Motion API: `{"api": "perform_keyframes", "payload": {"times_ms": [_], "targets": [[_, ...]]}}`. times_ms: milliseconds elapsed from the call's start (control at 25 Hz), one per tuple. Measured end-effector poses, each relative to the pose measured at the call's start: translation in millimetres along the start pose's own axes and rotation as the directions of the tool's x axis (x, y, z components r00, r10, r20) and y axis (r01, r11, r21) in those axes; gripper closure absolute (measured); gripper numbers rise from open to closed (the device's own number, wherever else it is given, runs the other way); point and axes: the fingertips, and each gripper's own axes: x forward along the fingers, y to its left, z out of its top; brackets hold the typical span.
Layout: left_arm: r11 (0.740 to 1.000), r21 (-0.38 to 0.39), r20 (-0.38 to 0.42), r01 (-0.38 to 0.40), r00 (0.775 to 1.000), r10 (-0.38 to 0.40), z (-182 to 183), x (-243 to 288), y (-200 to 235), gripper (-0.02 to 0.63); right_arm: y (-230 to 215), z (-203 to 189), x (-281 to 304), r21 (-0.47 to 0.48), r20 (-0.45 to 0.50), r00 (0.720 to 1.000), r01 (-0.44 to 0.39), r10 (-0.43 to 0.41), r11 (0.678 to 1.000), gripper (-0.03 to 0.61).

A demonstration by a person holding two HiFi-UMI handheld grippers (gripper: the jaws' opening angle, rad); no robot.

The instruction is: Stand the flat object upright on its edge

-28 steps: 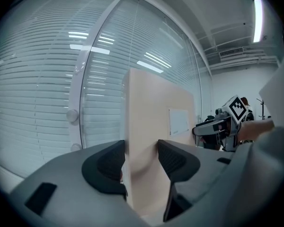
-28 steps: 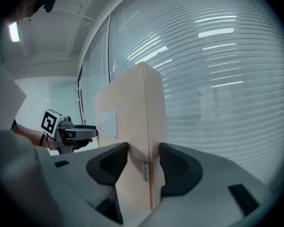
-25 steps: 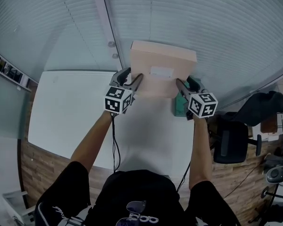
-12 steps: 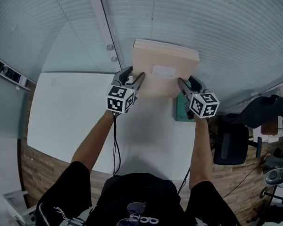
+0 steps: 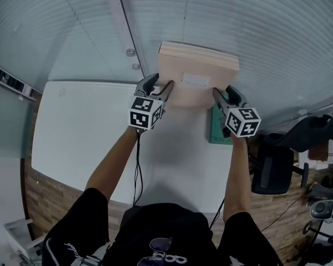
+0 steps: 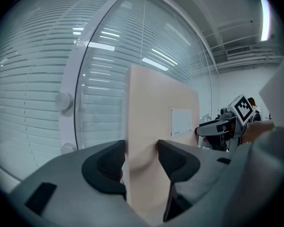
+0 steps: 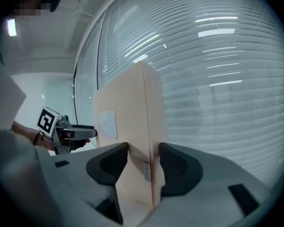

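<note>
The flat cardboard box is held upright at the counter's 12 o'clock edge. The left gripper is at its 9 o'clock side and the right gripper at 3 o'clock, fingers clamped on it, likely to steady it.

Light is cool and dim, filtering through the blinds; a ceiling strip glares and streaks the glass. Every view bows at its edges, corners darkening. The left claw and right claw look soft near the lens.
</note>
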Motion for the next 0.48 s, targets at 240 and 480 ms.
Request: {"api": "perform_keyframes", "payload": {"times_ms": [240,480], "targets": [[1.0,0.006,-0.004,-0.01,1.0,0.01,-2,7,3,0.376,-5,-1,8,-0.01,-0.003,1.0,0.004,-0.004,1.0,0.351],[1.0,0.015,-0.003,-0.008,1.0,0.008,-4,11,5,0.376,-9,-4,12,-0.006,-0.006,1.0,0.001,-0.001,1.0,0.351]]}}
